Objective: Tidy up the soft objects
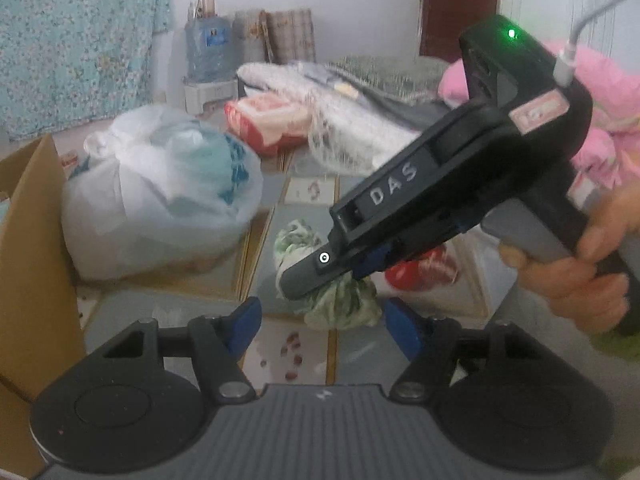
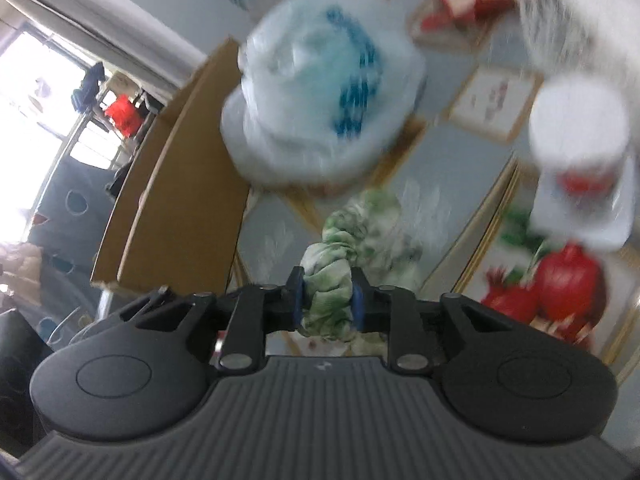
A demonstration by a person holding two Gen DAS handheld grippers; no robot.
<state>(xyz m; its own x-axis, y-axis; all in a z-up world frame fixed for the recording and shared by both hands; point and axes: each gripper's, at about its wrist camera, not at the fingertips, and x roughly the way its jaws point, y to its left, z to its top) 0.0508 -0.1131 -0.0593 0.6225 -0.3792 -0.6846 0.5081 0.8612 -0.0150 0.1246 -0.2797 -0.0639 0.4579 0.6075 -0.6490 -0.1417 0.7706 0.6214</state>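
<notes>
A crumpled green and white cloth (image 1: 340, 312) (image 2: 360, 224) lies on the tiled floor. My right gripper (image 2: 328, 300) is shut on its near end, and the fabric bulges between the two blue pads. In the left wrist view the right gripper (image 1: 316, 284) reaches in from the right, held by a hand (image 1: 592, 276), with its tips on the cloth. My left gripper (image 1: 324, 330) hovers just short of the same cloth. Its blue pads stand wide apart and open, with nothing between them.
A tied white plastic bag (image 1: 160, 192) (image 2: 320, 96) sits left of the cloth, beside a cardboard box (image 1: 28, 240) (image 2: 188, 184). A white bag with red print (image 1: 432, 272) lies to the right. A red and white package (image 1: 272, 120), folded fabrics and pink bedding (image 1: 600, 100) fill the back.
</notes>
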